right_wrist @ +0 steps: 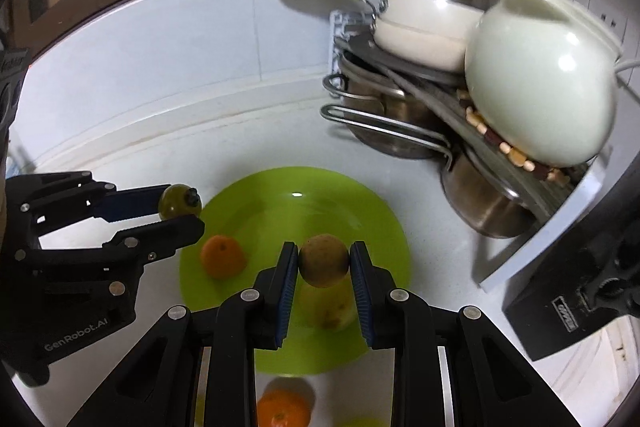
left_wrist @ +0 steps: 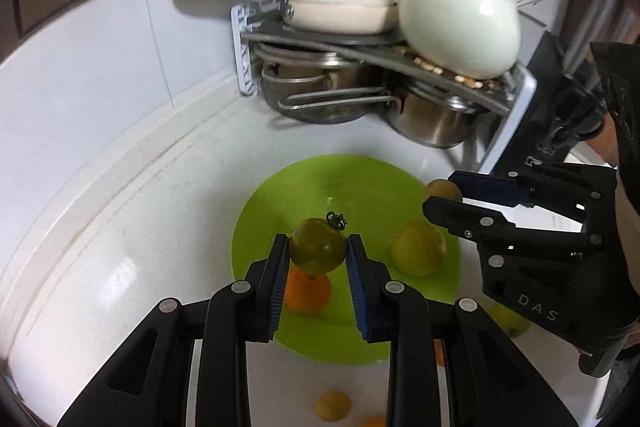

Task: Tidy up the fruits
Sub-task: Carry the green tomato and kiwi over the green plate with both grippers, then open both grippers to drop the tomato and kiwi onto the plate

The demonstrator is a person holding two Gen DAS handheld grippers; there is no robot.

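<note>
My left gripper (left_wrist: 318, 247) is shut on a green tomato (left_wrist: 318, 246) with a dark stem, held above the lime-green plate (left_wrist: 360, 183). My right gripper (right_wrist: 325, 261) is shut on a brown kiwi (right_wrist: 324, 259), also above the plate (right_wrist: 320, 195). On the plate lie an orange (left_wrist: 307, 291) and a yellow-green fruit (left_wrist: 418, 247). In the right wrist view the left gripper (right_wrist: 180, 213) holds the tomato (right_wrist: 176, 207) at the plate's left edge, the orange (right_wrist: 223, 256) sits beside it, and the yellow-green fruit (right_wrist: 332, 307) lies under the kiwi. The left wrist view shows the right gripper (left_wrist: 444, 195) with the kiwi (left_wrist: 442, 190).
More fruits lie on the white counter near me: a small tan one (left_wrist: 333, 405), a green one (left_wrist: 510, 321), an orange (right_wrist: 282, 409). A corner rack (left_wrist: 380, 75) with steel pots, white pans and a white jug (left_wrist: 460, 27) stands behind the plate. A black device (right_wrist: 576, 291) sits at right.
</note>
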